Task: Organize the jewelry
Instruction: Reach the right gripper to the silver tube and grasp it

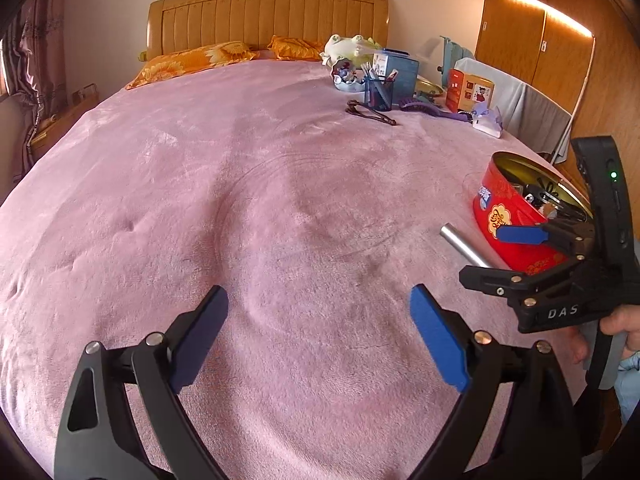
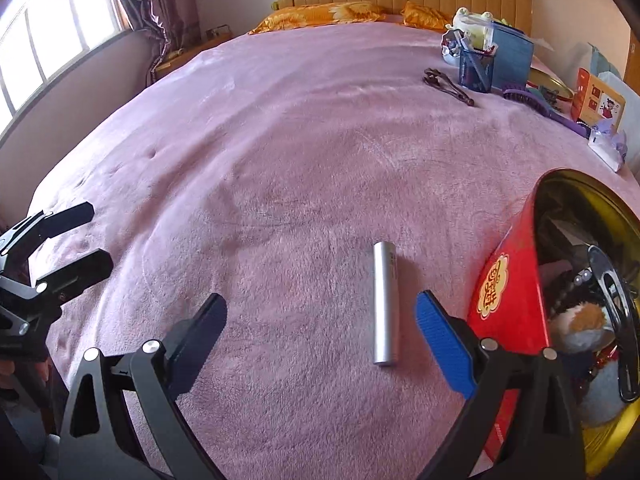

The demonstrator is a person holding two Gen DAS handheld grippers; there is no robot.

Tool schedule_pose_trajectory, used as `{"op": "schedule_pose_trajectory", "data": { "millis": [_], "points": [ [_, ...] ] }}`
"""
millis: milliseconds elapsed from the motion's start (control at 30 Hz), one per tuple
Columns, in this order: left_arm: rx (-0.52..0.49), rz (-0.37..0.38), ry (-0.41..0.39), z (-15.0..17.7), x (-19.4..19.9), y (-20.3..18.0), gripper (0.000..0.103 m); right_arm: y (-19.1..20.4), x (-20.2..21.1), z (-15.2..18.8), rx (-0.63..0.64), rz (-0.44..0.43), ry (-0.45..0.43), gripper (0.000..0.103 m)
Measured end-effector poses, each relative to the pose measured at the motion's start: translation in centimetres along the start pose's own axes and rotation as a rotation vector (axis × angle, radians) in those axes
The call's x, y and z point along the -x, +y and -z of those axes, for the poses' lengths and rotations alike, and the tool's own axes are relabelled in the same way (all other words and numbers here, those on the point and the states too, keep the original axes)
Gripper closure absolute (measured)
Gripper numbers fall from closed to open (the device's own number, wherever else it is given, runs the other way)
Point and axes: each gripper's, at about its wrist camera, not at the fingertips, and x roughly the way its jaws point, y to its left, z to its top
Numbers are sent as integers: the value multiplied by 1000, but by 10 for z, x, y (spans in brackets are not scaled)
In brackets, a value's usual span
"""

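A red round tin (image 1: 516, 216) with a gold inside stands open on the pink bedspread at the right; in the right wrist view (image 2: 516, 304) it holds several accessories, among them a black headband (image 2: 612, 300). A silver cylinder (image 2: 385, 304) lies on the blanket just left of the tin, also seen in the left wrist view (image 1: 464, 246). My right gripper (image 2: 320, 332) is open and empty, low over the blanket with the cylinder between its fingers. My left gripper (image 1: 318, 320) is open and empty over bare blanket, to the left of the right one.
At the far right of the bed lie a brown hair clip (image 1: 370, 112), a blue mesh pen cup (image 1: 378, 94), a blue box (image 1: 400, 70), a purple hairbrush (image 1: 424, 106), a red-and-yellow box (image 1: 470, 90) and a plush frog (image 1: 348, 48). Orange pillows (image 1: 192, 62) lie at the headboard.
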Motion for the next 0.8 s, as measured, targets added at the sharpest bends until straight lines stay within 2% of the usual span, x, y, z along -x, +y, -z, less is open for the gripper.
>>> {"op": "schedule_pose_trajectory", "data": {
  "millis": [467, 533, 567, 600, 633, 667, 700, 800],
  "points": [
    [-33, 17, 27, 5, -5, -4, 13, -10, -34, -3, -45, -32, 63, 7],
    [-34, 18, 30, 5, -5, -5, 13, -11, -37, -1, -54, -22, 72, 17],
    [-34, 19, 30, 5, -5, -4, 13, -11, -39, 1, -50, 2, 84, 39],
    [-34, 20, 31, 5, -5, -5, 13, -12, -40, 2, -47, 17, 91, 54],
    [-34, 20, 32, 5, -6, -5, 13, -12, -39, 3, -52, 10, 91, 60],
    [-35, 19, 32, 5, -5, -5, 13, -12, -35, 4, -48, 20, 83, 80],
    [-36, 20, 31, 5, -5, -6, 13, -10, -32, 4, -38, 30, 80, 85],
    [-46, 20, 28, 3, -4, -9, 13, -1, -18, 6, -17, 13, 59, 85]
  ]
}}
